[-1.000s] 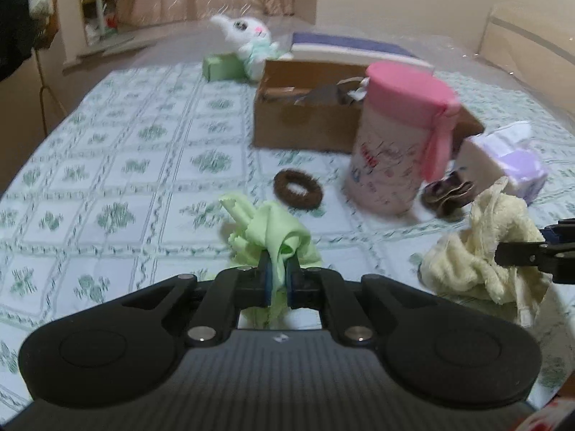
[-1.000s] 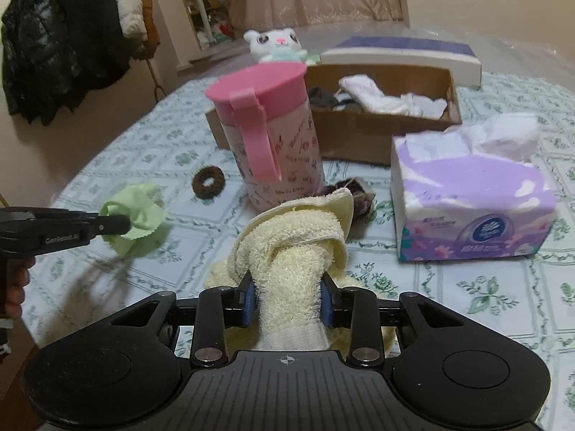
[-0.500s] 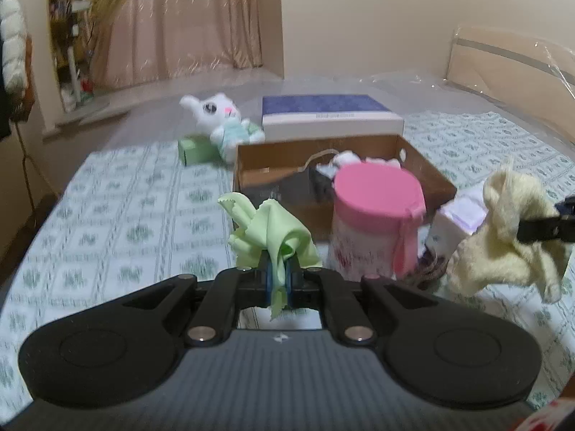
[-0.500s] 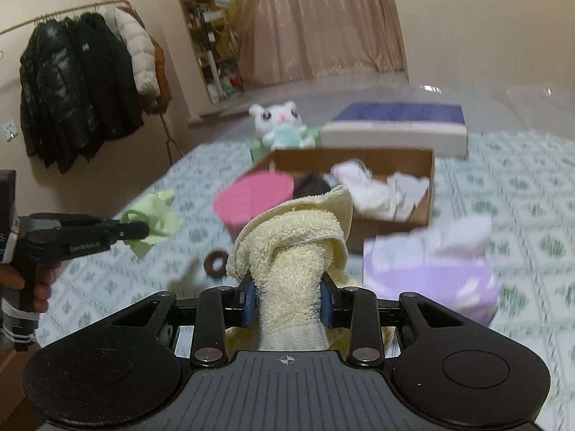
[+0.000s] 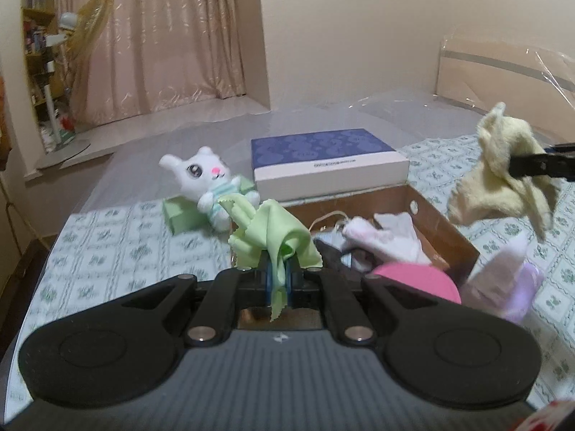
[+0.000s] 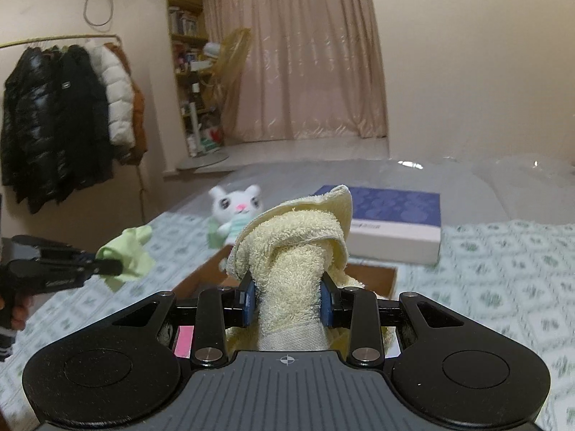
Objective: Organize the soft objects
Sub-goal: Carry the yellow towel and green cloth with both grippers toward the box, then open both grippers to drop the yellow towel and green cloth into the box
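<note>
My left gripper [image 5: 279, 280] is shut on a light green cloth [image 5: 276, 237], held in the air just short of the near-left corner of the brown cardboard box [image 5: 445, 230]. White and dark fabric [image 5: 388, 237] lies inside the box. My right gripper [image 6: 287, 301] is shut on a bunched pale yellow towel [image 6: 298, 251], also raised over the box's near side. In the left wrist view that yellow towel [image 5: 503, 176] hangs at the right from the other gripper's black fingers [image 5: 535, 165]. In the right wrist view the green cloth [image 6: 127, 251] shows at the left.
A white plush bunny [image 5: 208, 186] leans on a green block [image 5: 179, 212] behind the box. A blue-topped flat box [image 5: 323, 158] lies beyond it. A pink lid [image 5: 417, 280] and a purple tissue pack [image 5: 503, 283] sit close below. Coats [image 6: 64, 118] hang at the left wall.
Both grippers have lifted their cloths off the bedspread and carried them forward toward the cardboard box. The pink container and tissue pack have dropped low in both views.
</note>
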Tool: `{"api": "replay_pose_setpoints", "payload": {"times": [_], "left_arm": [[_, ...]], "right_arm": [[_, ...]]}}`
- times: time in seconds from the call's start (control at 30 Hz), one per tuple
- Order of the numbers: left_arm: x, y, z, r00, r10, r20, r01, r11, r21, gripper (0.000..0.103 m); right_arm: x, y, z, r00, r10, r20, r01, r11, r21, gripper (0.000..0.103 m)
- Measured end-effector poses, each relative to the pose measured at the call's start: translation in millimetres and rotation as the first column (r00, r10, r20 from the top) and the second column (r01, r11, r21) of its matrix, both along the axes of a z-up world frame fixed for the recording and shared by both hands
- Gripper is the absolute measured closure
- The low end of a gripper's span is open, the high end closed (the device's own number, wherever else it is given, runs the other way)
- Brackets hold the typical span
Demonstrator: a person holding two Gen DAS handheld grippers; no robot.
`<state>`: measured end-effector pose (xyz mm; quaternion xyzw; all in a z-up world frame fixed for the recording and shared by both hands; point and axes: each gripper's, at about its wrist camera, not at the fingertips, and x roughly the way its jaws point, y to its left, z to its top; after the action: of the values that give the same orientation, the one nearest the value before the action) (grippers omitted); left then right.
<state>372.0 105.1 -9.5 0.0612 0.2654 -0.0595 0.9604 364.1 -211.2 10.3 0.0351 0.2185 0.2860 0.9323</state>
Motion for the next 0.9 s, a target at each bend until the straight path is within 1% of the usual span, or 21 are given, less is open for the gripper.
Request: {"api": "replay_pose_setpoints", "payload": {"times": [0.13, 0.23, 0.33, 0.4, 0.5, 0.6, 0.63, 0.67, 0.7, 0.73, 0.8, 0.9], "left_arm": [[37, -4, 0, 0.999, -0.031, -0.012, 0.031, 1.000, 0.006, 0.097], [64, -9, -4, 0.998, -0.054, -0.021, 0.054, 0.999, 0.009, 0.097], [92, -14, -12, 0.996, -0.071, -0.045, 0.072, 0.997, 0.013, 0.097], [107, -18, -19, 0.994, -0.097, -0.055, 0.097, 0.995, 0.001, 0.096], [129, -23, -29, 0.990, -0.116, -0.078, 0.115, 0.993, -0.025, 0.096], [147, -25, -42, 0.986, -0.127, -0.106, 0.122, 0.991, -0.054, 0.096], [152, -26, -47, 0.986, -0.122, -0.114, 0.116, 0.992, -0.054, 0.095], [157, -27, -53, 0.985, -0.121, -0.125, 0.115, 0.992, -0.049, 0.094], [162, -27, -58, 0.982, -0.120, -0.144, 0.115, 0.993, -0.041, 0.091], [167, -28, -65, 0.979, -0.115, -0.166, 0.111, 0.993, -0.032, 0.082], [171, -26, -74, 0.978, -0.086, -0.190, 0.084, 0.996, -0.014, 0.075], [168, -20, -81, 0.976, -0.090, -0.196, 0.086, 0.996, -0.029, 0.072]], "right_arm": [[39, 4, -3, 1.000, -0.017, 0.006, 0.017, 1.000, 0.002, 0.068], [69, 8, -10, 1.000, -0.019, -0.020, 0.019, 1.000, 0.005, 0.068], [95, 16, -20, 0.999, -0.022, -0.036, 0.021, 1.000, -0.019, 0.068], [111, 23, -29, 0.999, -0.027, -0.047, 0.025, 0.999, -0.041, 0.068], [131, 31, -41, 0.997, -0.033, -0.074, 0.029, 0.998, -0.048, 0.068], [148, 38, -52, 0.994, -0.038, -0.099, 0.031, 0.997, -0.065, 0.068], [152, 40, -56, 0.994, -0.040, -0.104, 0.032, 0.997, -0.074, 0.068], [155, 43, -60, 0.993, -0.040, -0.109, 0.030, 0.996, -0.084, 0.068], [159, 44, -63, 0.992, -0.039, -0.118, 0.029, 0.996, -0.086, 0.068], [161, 44, -66, 0.991, -0.037, -0.129, 0.027, 0.996, -0.082, 0.067], [166, 45, -72, 0.987, -0.032, -0.154, 0.023, 0.998, -0.064, 0.067], [168, 47, -77, 0.986, -0.027, -0.166, 0.017, 0.998, -0.063, 0.065]]}}
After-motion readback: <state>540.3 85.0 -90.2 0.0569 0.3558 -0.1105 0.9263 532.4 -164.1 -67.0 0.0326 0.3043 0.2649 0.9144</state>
